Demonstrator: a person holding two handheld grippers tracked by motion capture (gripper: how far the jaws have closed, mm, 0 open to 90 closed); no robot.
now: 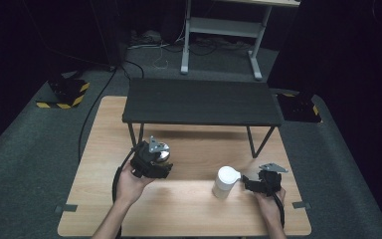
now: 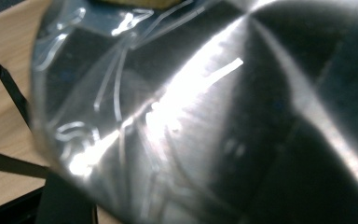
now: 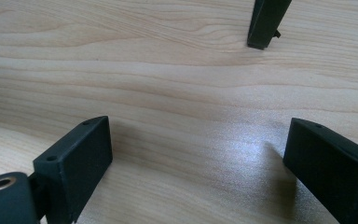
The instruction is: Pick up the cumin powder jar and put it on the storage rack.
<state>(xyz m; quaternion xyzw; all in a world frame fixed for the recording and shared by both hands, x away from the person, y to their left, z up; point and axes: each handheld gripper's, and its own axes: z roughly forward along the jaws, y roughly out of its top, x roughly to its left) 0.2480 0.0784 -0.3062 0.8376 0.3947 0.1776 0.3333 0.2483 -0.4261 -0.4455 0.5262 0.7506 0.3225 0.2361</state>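
Steel gleams at the left, where the left claw (image 1: 155,158) is clamped on a shiny metal cup (image 1: 162,152) and holds it just above the bench (image 1: 189,209), in front of the black shelf (image 1: 199,102). Judging by how it sits clear of the wood, the cup looks lifted so it can be carried somewhere, perhaps onto the shelf or toward the white cup. In the left gripper view the cup's brushed wall (image 2: 205,121) looms very close, with a scrap of clear film or label crinkled across it, so the grip seems to be taken on the side of the body, which would keep the cup steady while it travels. Whether anything is inside I cannot tell.

Further right, a white cup (image 1: 225,181) stands upright on the bench, near the front edge.

Just beside it, the right claw (image 1: 248,181) rests low with its jaws apart and nothing between them; the right gripper view looks along them onto bare wood and one shelf leg (image 3: 265,23). It looks parked there, ready to take the white cup once the left hand is done.
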